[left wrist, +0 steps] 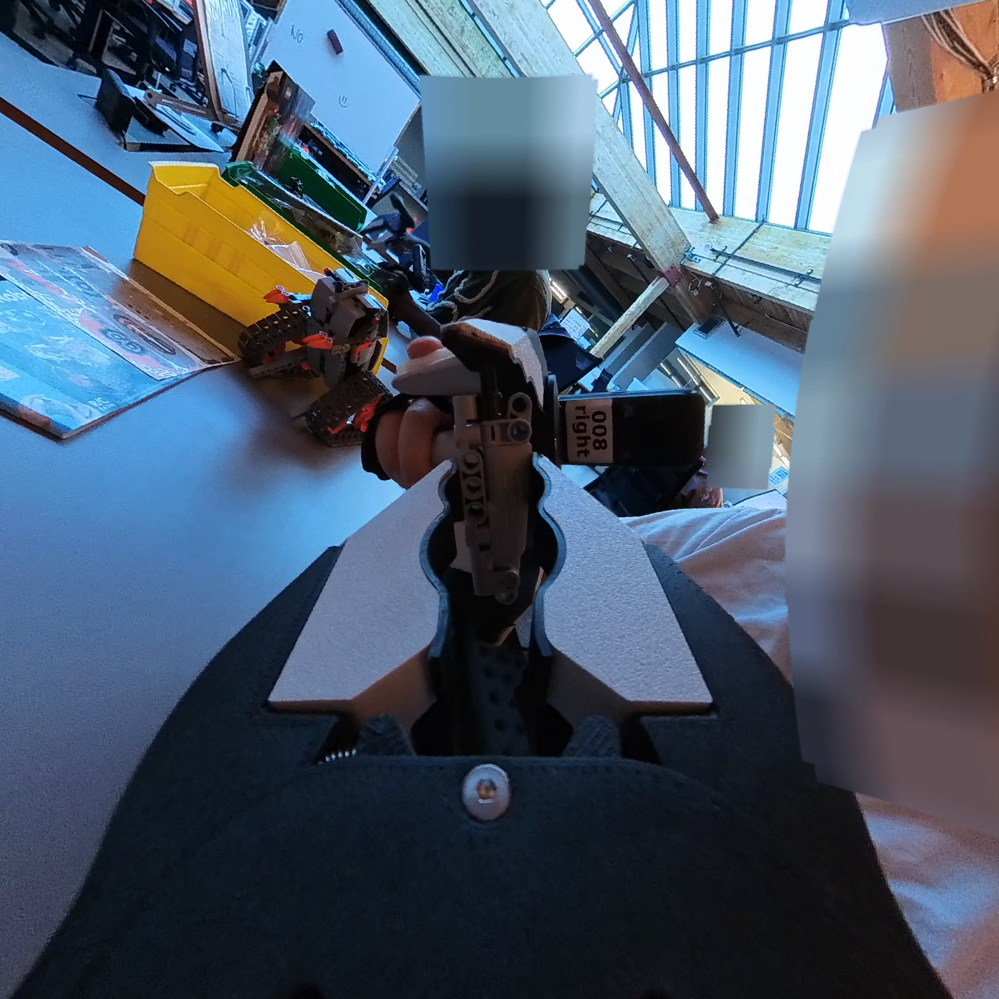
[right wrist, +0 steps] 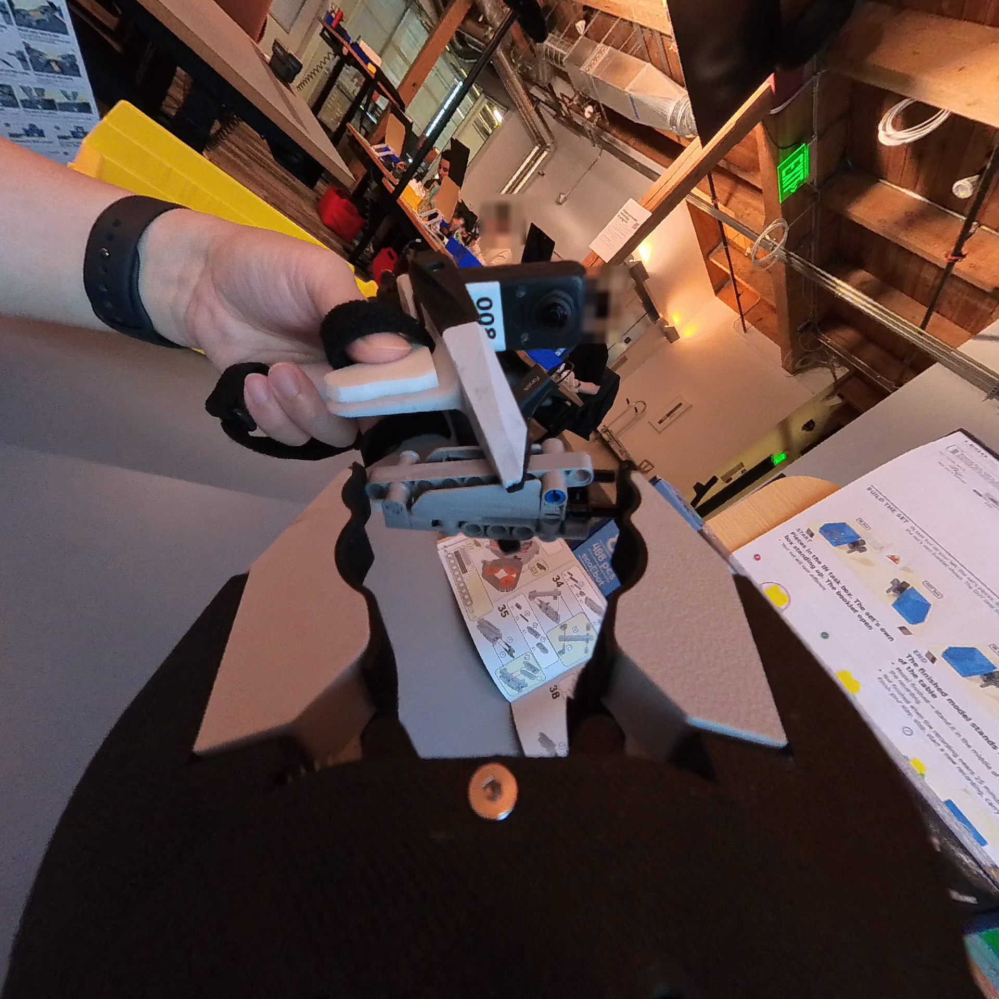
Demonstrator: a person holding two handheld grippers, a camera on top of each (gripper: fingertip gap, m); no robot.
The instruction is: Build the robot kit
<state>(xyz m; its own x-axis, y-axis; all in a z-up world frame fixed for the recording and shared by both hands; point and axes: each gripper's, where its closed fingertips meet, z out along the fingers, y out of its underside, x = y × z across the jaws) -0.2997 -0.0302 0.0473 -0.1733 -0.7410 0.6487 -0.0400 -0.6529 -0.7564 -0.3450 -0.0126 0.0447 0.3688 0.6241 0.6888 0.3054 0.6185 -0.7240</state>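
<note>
Clamping a grey beam-and-pin brick assembly [left wrist: 489, 519] between its scalloped grey fingers, the left gripper [left wrist: 493, 470] is pressed firmly onto the piece and holds it up in the air, clear of the pale grey table [left wrist: 135, 513].

The right gripper [right wrist: 489, 481] meets the same assembly [right wrist: 470, 497] end-on. Its jaws stand well apart, one at each end of the piece. On one side a black pin reaches to the inner edge of a finger, but I cannot tell whether the jaws are actually squeezing or only bracketing it.

In the right wrist view, one flat grey finger [right wrist: 486, 400] of the left gripper lies across the top of the assembly. The person's hand [right wrist: 243, 302], with a black wristband [right wrist: 116, 265], works the lever behind it.

- **Near the far edge of the table:** a dark grey and orange tracked brick model [left wrist: 324, 346] stands just beside a yellow plastic bin [left wrist: 216, 243], and a green bin [left wrist: 302, 189] sits behind that.
- **Towards the left edge:** a flat printed box [left wrist: 70, 335] lies on the surface.
- **Below the held assembly (right wrist view):** an open picture-step instruction booklet [right wrist: 530, 611] lies on the table, with a blue box [right wrist: 600, 557] against it.
- **At the right edge (right wrist view):** there is a large white printed sheet [right wrist: 892, 594].
</note>
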